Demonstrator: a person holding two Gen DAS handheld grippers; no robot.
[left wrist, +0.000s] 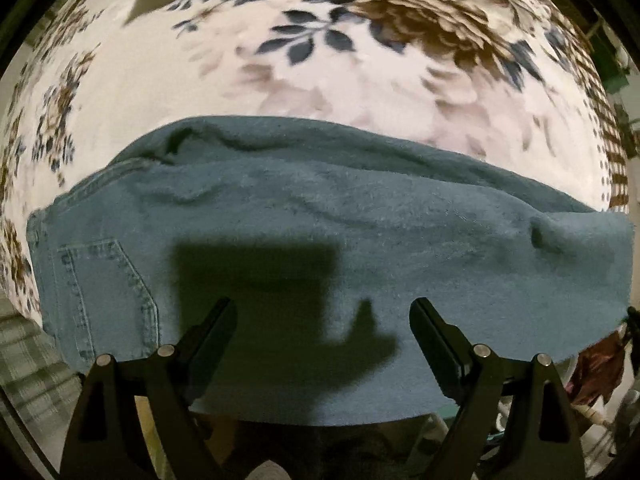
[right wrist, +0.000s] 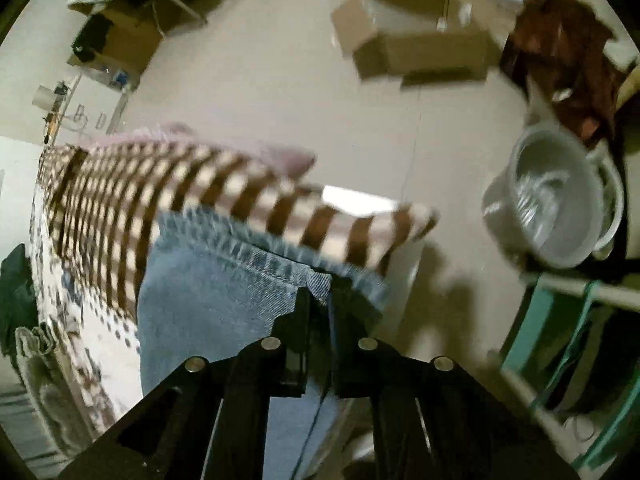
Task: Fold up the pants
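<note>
Left gripper (left wrist: 323, 312): jaws wide apart, nothing between them, hovering over the near half of the jeans (left wrist: 320, 240). Its shadow (left wrist: 260, 280) falls on the denim just ahead of the fingertips.

Jeans: blue denim, lying across a floral blanket (left wrist: 280, 60) on a bed, long axis left to right in the left wrist view. Back pocket (left wrist: 104, 288) with stitching sits at the near-left end. Fabric has soft wrinkles along the far edge and a small bump toward the right end. The near edge hangs past the blanket's edge.

Right gripper (right wrist: 316, 296): jaws pressed together on the frayed hem (right wrist: 280, 256) of a jeans leg, pinching denim at the stitched edge. Leg cloth runs from the fingertips back toward the camera and to the left.

Right wrist view, rest of scene: blanket border in a brown-and-cream check (right wrist: 200, 192) runs diagonally just beyond the hem. Beyond that, bare pale floor (right wrist: 280, 80). Cardboard box (right wrist: 416, 40) far on the floor, flaps open. Grey tub (right wrist: 552, 200) at right, dark red cloth (right wrist: 568, 60) draped above it. Green frame (right wrist: 560, 340) near right. Much of this view is motion-blurred, so finer detail isn't readable.
</note>
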